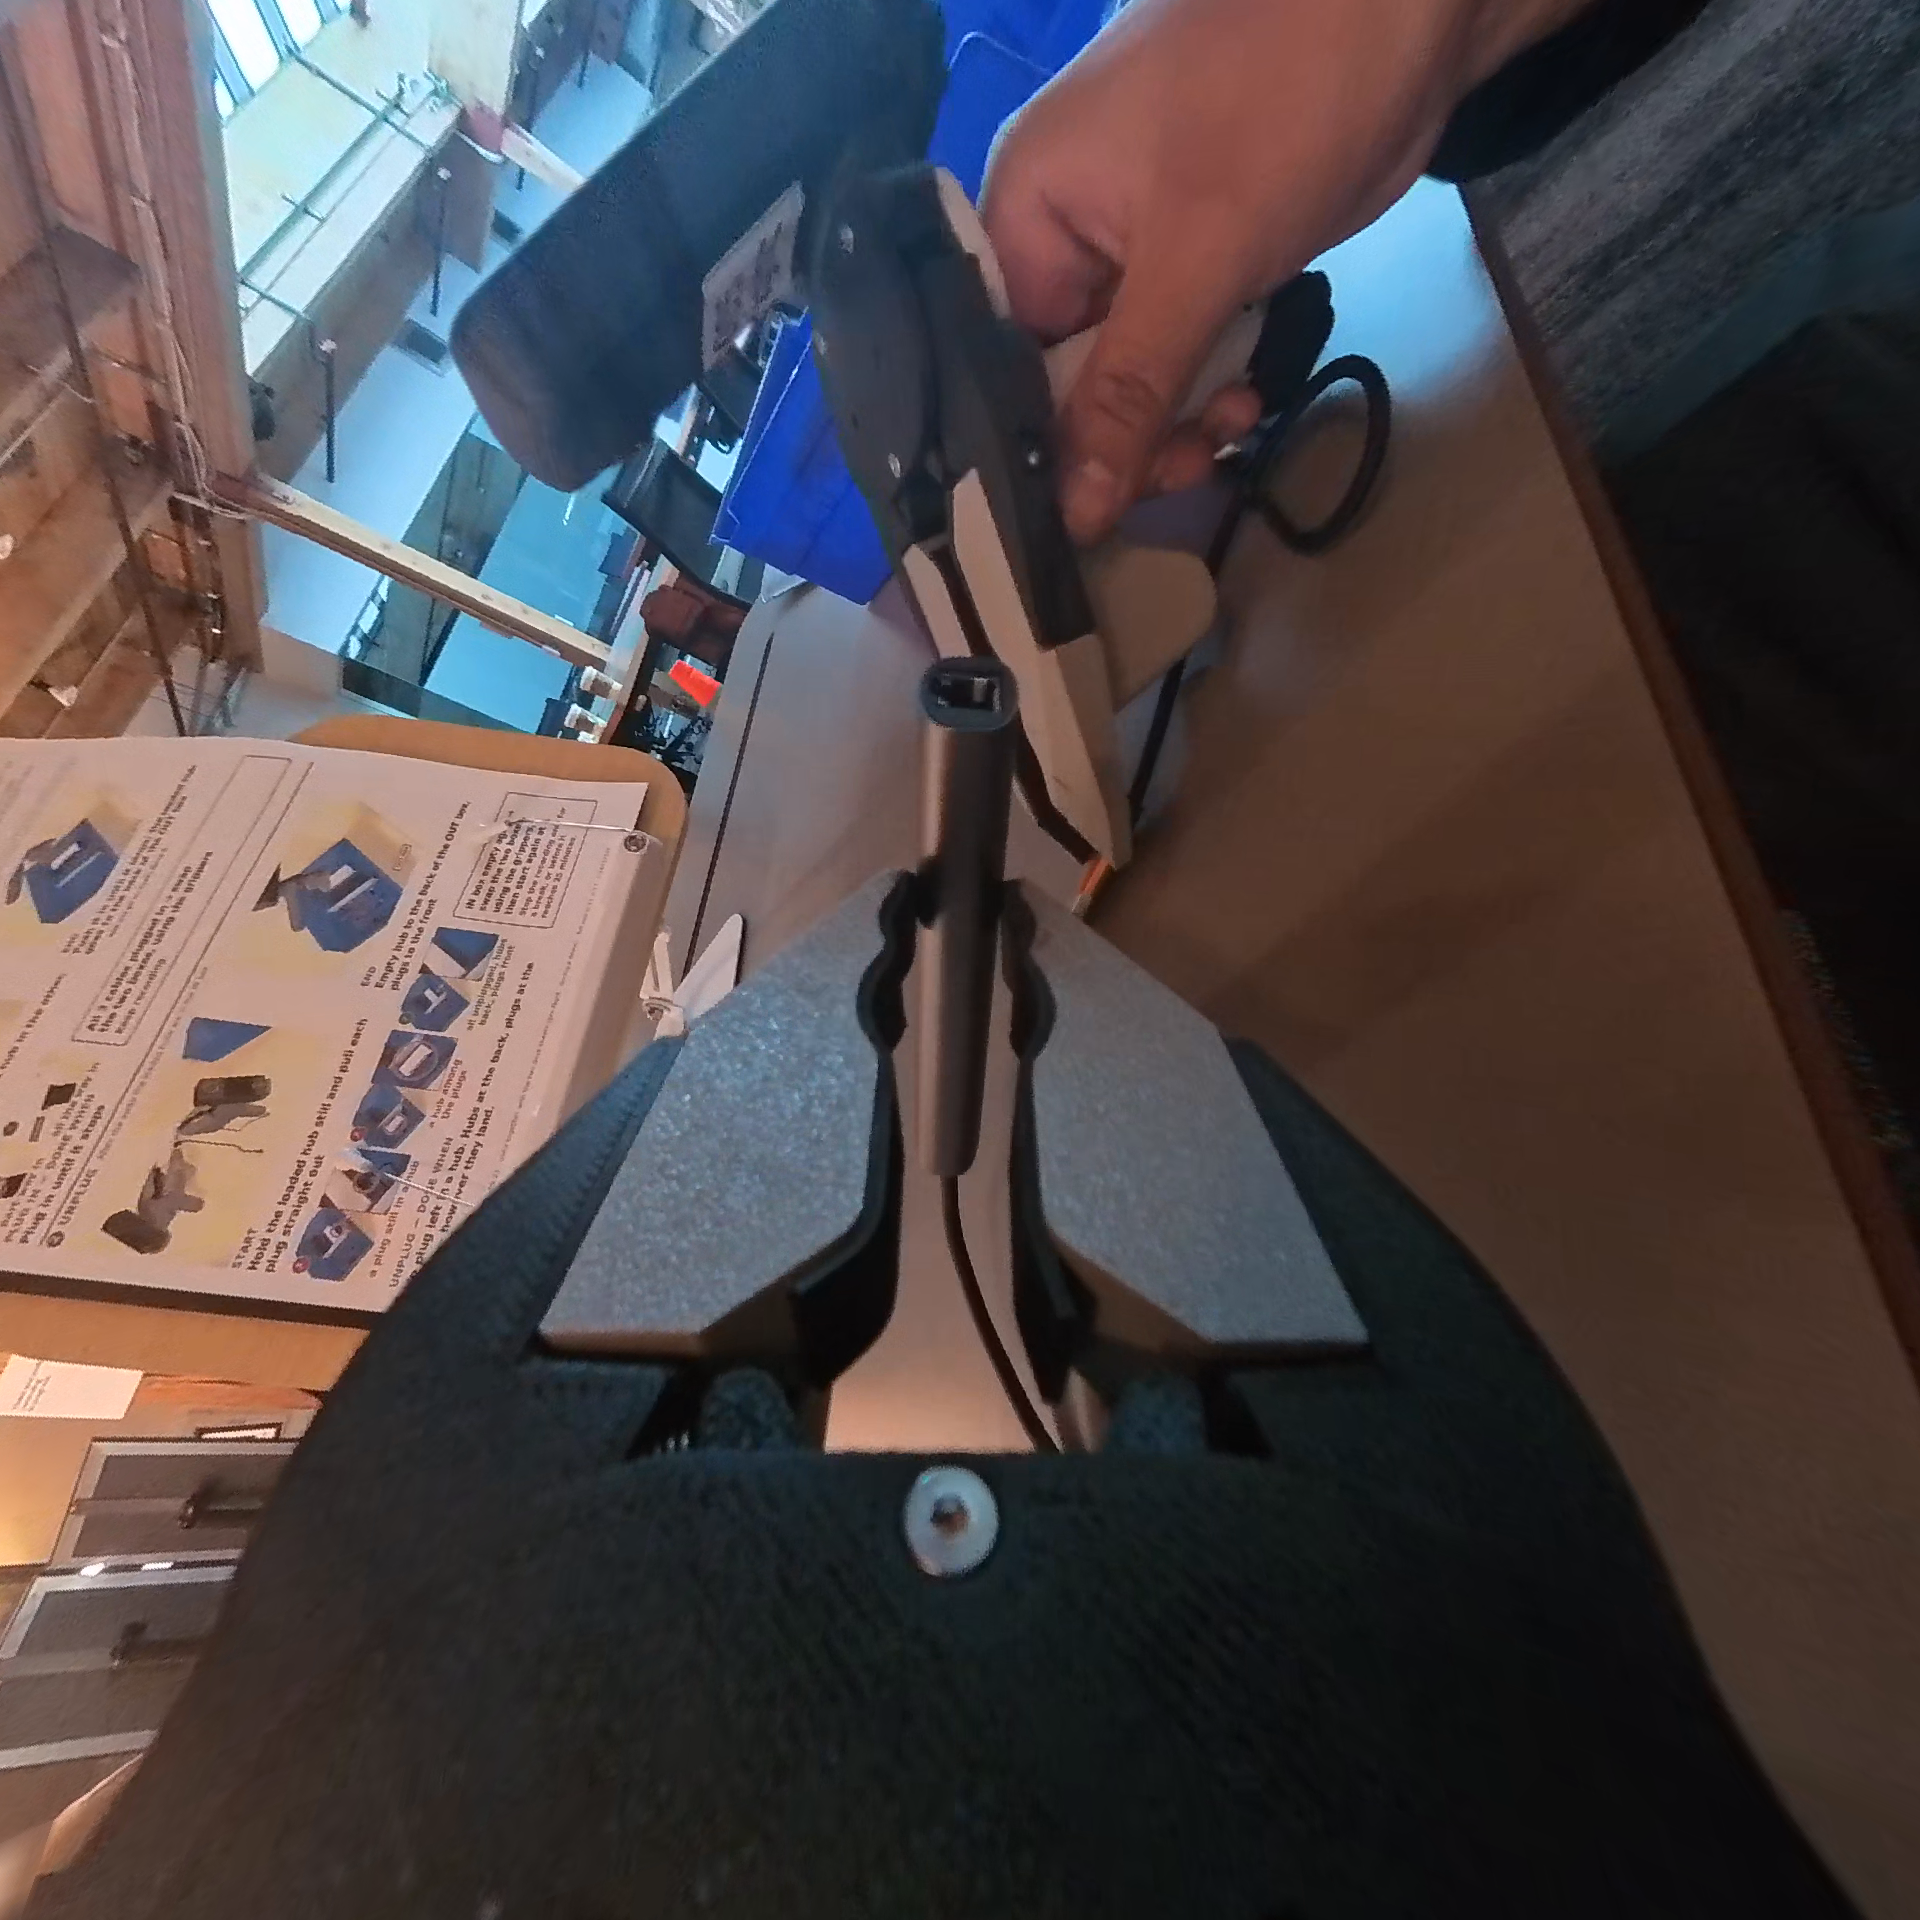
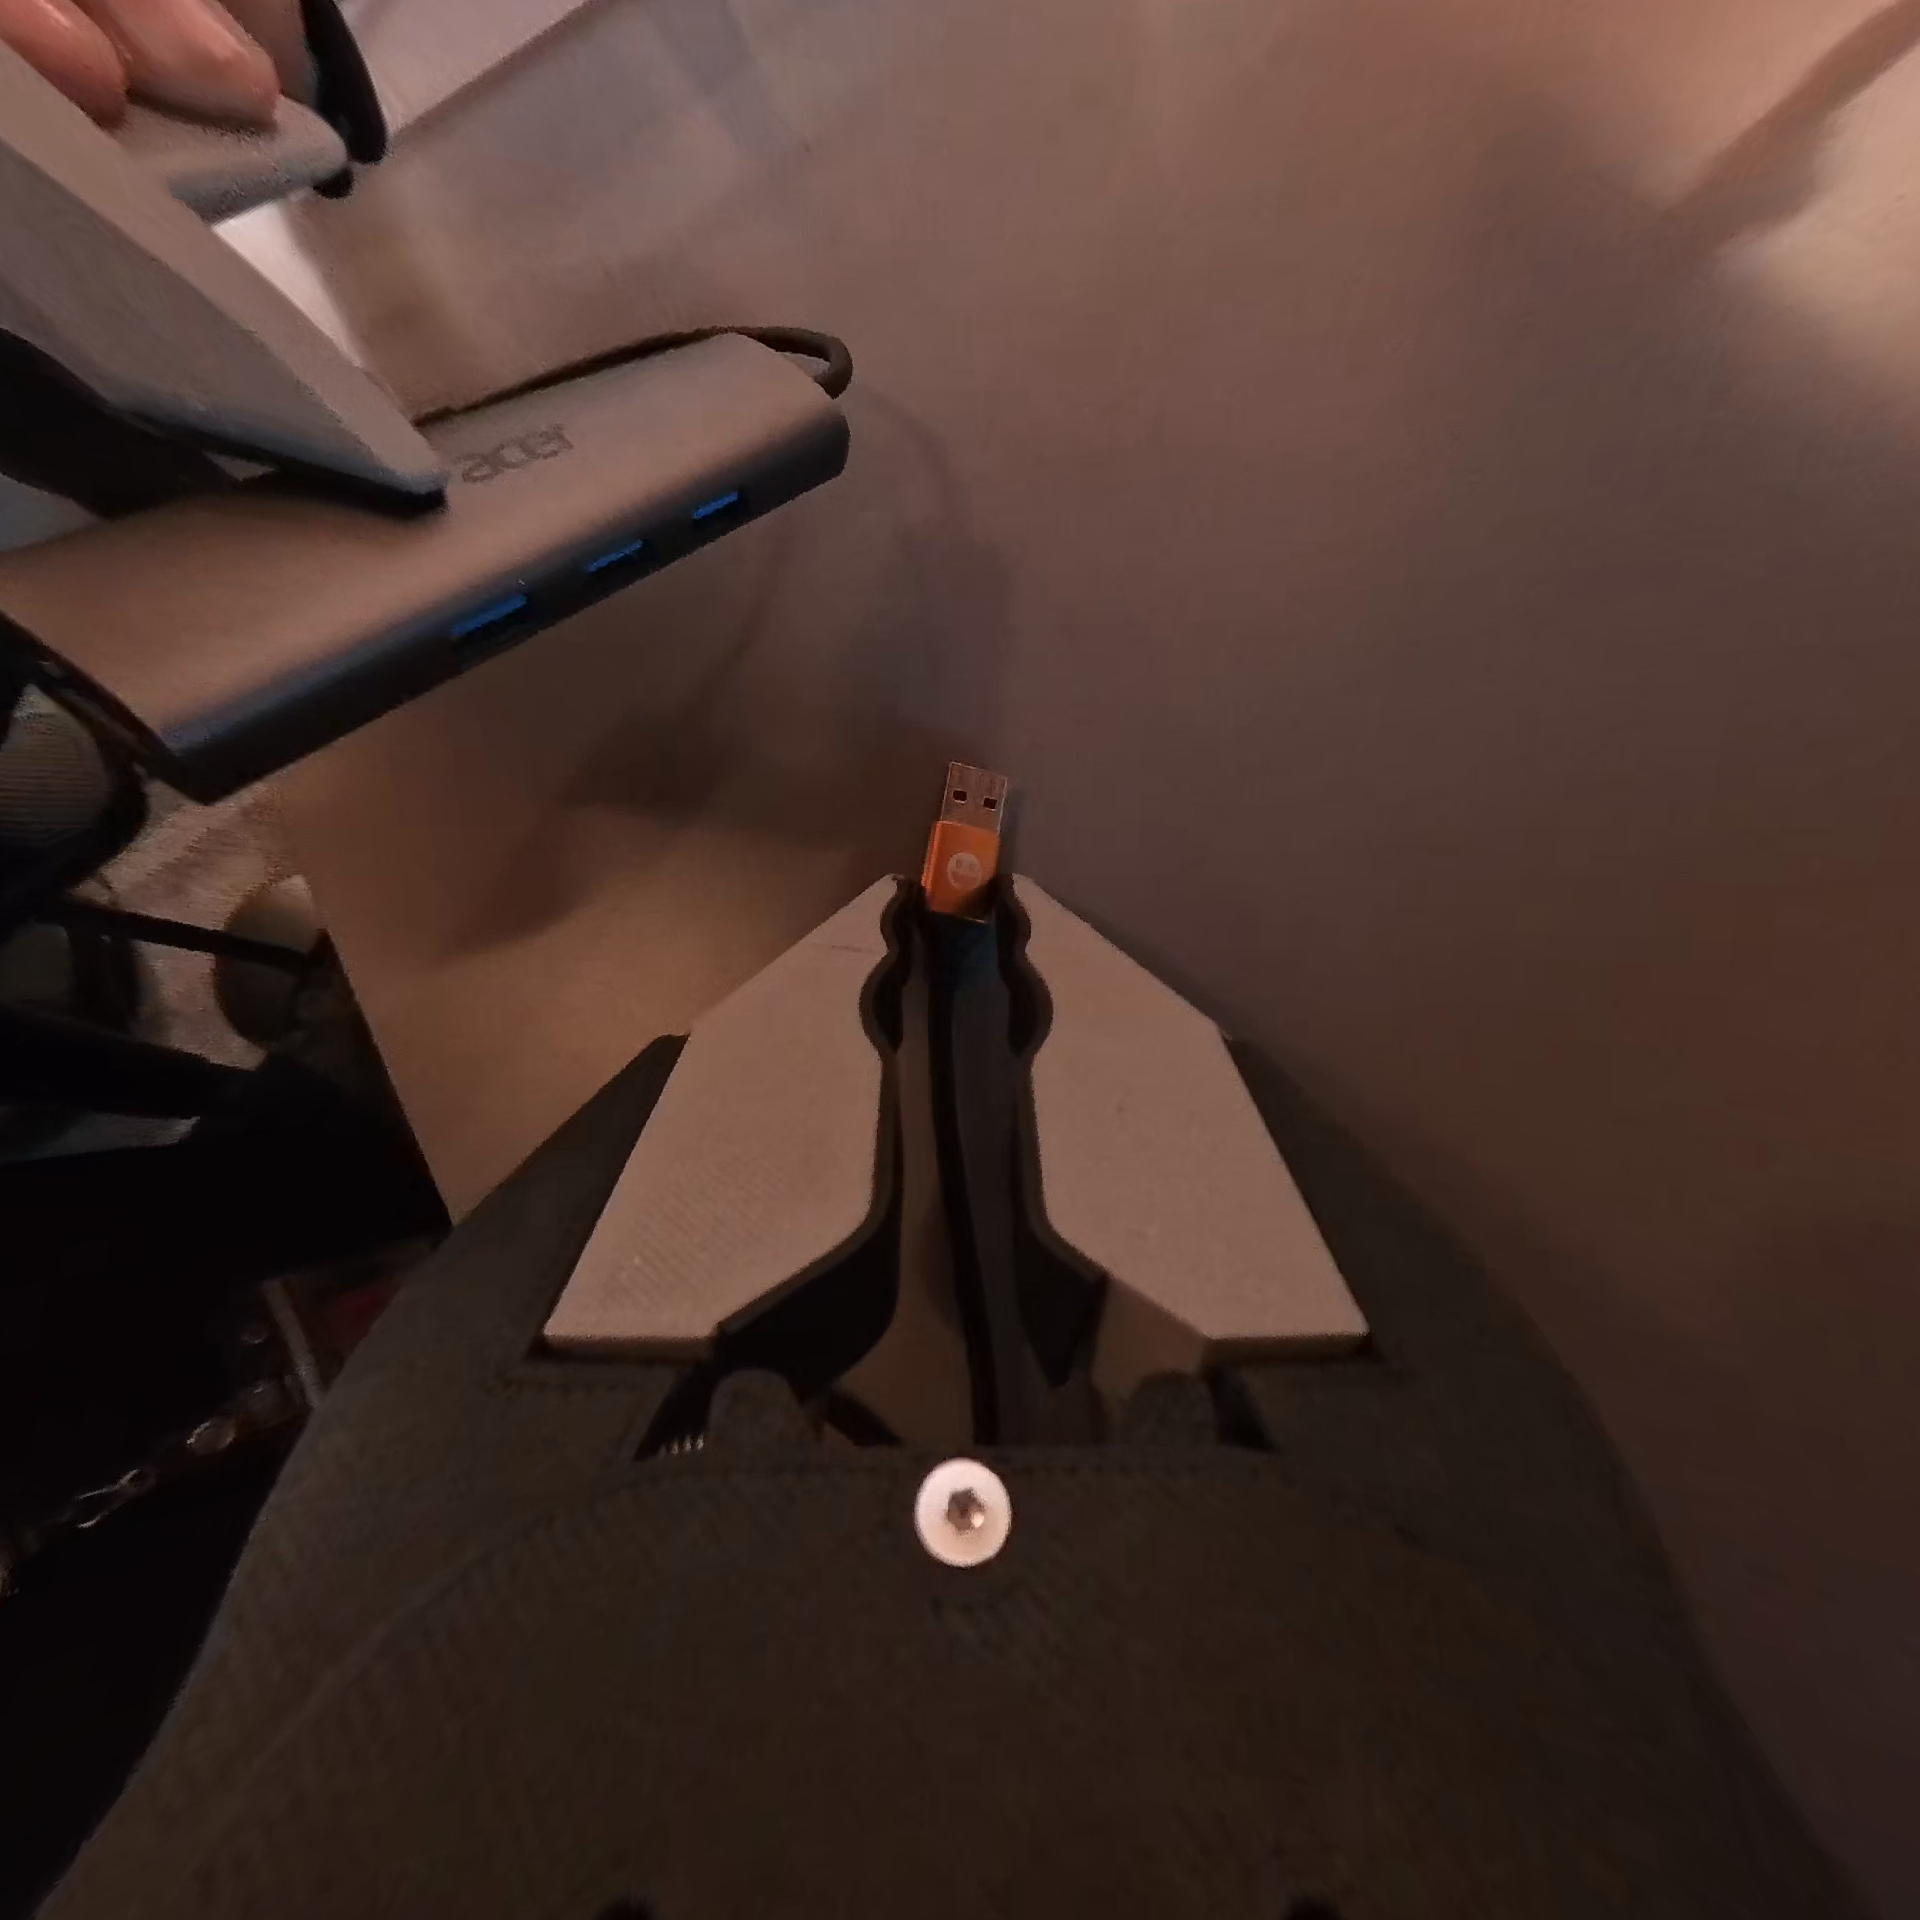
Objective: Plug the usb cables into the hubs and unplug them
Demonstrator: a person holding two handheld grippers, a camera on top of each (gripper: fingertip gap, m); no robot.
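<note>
My left gripper (image 1: 958,896) is shut on a slim grey USB hub (image 1: 961,831), held edge-on above the table, its end port facing away. The same hub (image 2: 520,561) shows in the right wrist view at the upper left, with three blue ports along its side and the left gripper's finger (image 2: 208,364) over it. My right gripper (image 2: 958,896) is shut on an orange USB plug (image 2: 966,847), metal tip pointing forward, a short way right of and below the hub's ports. In the left wrist view the right gripper (image 1: 1081,831) sits just beyond the hub, held by a hand (image 1: 1174,239).
A printed instruction sheet (image 1: 291,997) lies on a board at the left. Blue bins (image 1: 810,488) stand behind the right gripper. A black cable loop (image 1: 1340,457) lies on the pale table (image 1: 1403,935). A dark edge (image 1: 1662,520) borders the table at the right. Tip to tip, the grippers are about 9 cm apart.
</note>
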